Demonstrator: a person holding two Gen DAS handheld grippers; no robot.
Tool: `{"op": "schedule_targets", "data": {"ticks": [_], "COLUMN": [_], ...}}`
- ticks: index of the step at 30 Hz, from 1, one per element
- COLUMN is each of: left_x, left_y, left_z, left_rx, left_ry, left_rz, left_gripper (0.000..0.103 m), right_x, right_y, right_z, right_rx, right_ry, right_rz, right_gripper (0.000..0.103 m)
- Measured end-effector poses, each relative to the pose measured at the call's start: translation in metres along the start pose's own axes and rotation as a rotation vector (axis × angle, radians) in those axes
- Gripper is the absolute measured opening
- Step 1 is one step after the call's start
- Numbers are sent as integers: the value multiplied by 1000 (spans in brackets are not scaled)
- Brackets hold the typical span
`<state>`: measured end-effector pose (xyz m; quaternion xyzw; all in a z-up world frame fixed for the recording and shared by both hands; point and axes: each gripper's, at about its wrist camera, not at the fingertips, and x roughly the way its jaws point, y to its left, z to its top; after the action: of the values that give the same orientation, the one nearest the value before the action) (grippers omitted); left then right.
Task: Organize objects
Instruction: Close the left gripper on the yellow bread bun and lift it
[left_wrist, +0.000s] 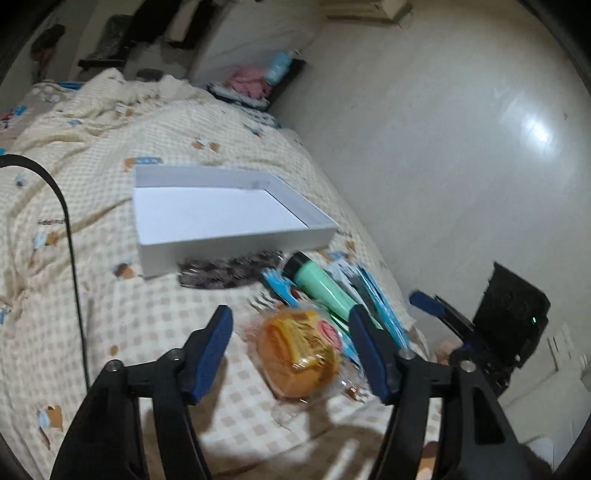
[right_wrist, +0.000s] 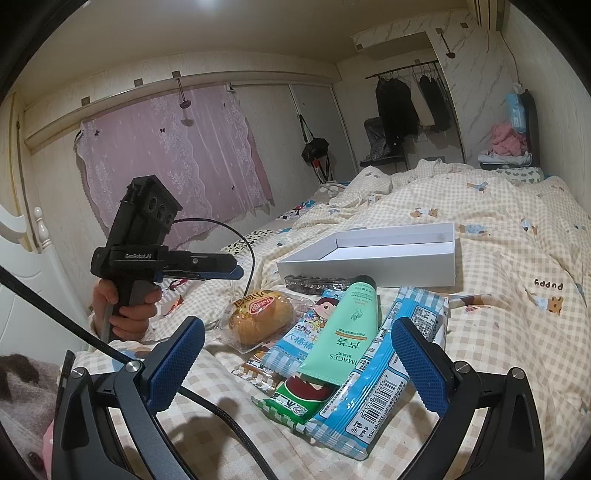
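A wrapped orange bun lies on the checked quilt between the blue pads of my left gripper. The pads stand apart from it on both sides, so the gripper is open. In the right wrist view the left gripper, held by a hand, hovers just above the bun. My right gripper is open and empty over a green tube, blue packets and a green snack packet. An empty white box sits beyond the pile.
A dark ribbed thing lies against the box's near wall. A black cable crosses the quilt at left. The bed's edge and a bare wall run along the right. Clothes hang on a rack at the back.
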<state>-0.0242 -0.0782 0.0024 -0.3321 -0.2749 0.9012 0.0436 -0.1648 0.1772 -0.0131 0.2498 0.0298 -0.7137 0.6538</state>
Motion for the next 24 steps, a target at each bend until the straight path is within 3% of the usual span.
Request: {"op": "schedule_targets", "data": {"ticks": [1, 3, 12, 14, 19, 24], "left_x": [3, 10, 52, 56, 38, 8], "left_y": [-3, -9, -18, -14, -11, -10], "left_z": [-1, -2, -5, -6, -8, 0], "left_rx": [9, 14, 57, 44, 49, 103], "left_ry": [21, 59, 195, 209, 159, 76], "left_rz": [-13, -22, 92, 74, 78, 106], "left_gripper": [80, 80, 81, 81, 66, 66], "right_x": [0, 0, 0, -1, 0, 0], "right_y": [0, 0, 0, 0, 0, 0], "right_z": [0, 0, 0, 0, 0, 0], "right_rx": [0, 0, 1, 2, 0, 1], "right_ry": [-1, 1, 1, 2, 2, 2], "right_rz": [0, 1, 1, 1, 1, 1], "right_gripper": [102, 102, 102, 102, 102, 102]}}
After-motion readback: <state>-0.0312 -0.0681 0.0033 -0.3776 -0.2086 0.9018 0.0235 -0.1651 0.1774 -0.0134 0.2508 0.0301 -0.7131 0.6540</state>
